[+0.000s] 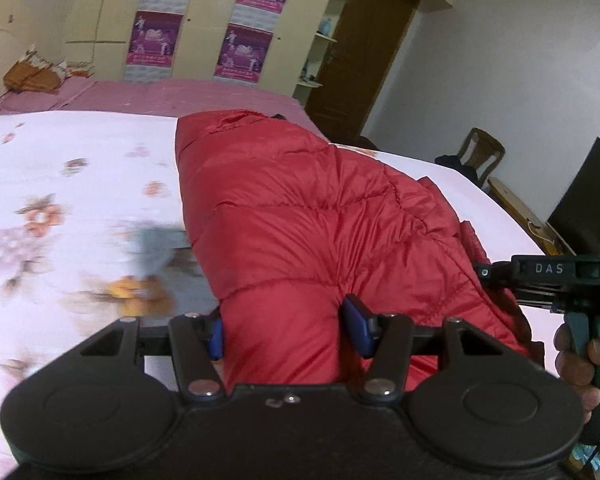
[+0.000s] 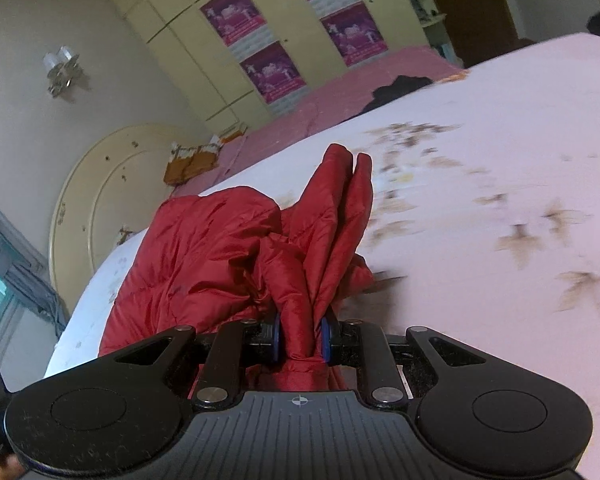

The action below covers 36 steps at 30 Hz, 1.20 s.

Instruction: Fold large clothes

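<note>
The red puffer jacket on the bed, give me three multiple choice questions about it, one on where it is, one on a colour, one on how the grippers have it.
1. Where does the red puffer jacket lie?
A. On the floral bedspread
B. On a wooden chair
C. Hanging on the wardrobe

2. What colour are the pads of the left gripper?
A. Yellow
B. Blue
C. White

3. How does the right gripper stand?
A. Open above bare bedspread
B. Shut on nothing
C. Shut on a bunched fold of the jacket

Answers: 1 A, the jacket rests on the flowered cover in both views. 2 B, blue pads sit either side of the red fabric. 3 C, in the right wrist view the jaws squeeze a narrow gather of red fabric.
</note>
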Each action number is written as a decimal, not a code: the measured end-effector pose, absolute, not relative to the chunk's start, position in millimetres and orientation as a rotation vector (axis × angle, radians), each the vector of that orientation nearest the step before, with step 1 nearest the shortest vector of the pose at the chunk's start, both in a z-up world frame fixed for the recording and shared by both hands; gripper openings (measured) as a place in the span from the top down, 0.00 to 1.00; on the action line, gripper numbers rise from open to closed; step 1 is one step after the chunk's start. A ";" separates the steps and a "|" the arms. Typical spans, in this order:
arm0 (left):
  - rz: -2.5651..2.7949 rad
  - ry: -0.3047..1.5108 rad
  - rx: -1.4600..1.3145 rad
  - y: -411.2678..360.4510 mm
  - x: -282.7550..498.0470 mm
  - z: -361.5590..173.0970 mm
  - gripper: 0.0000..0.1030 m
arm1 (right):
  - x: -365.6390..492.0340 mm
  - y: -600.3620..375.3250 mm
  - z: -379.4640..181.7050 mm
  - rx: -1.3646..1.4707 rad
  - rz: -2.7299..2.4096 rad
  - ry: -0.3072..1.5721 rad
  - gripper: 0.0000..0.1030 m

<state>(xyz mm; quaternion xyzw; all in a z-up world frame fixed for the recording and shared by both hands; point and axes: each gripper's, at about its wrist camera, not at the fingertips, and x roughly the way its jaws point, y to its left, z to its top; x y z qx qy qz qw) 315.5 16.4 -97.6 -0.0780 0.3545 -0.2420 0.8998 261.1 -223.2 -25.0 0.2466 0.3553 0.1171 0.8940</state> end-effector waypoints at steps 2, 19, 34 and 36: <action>-0.491 0.744 -0.169 41.8 321.0 -100.0 0.47 | 270.7 -194.5 -28.3 0.509 0.253 0.747 0.82; -0.417 0.856 -0.300 148.5 359.4 -158.9 0.45 | 322.2 -74.9 -92.0 0.418 0.255 0.872 0.82; -0.433 0.683 -0.287 179.2 350.1 -124.3 0.42 | 303.3 -107.1 -55.2 0.403 0.323 0.692 0.82; -0.465 0.694 -0.221 157.8 360.7 -126.5 0.46 | 313.4 -92.8 -60.8 0.334 0.345 0.712 0.82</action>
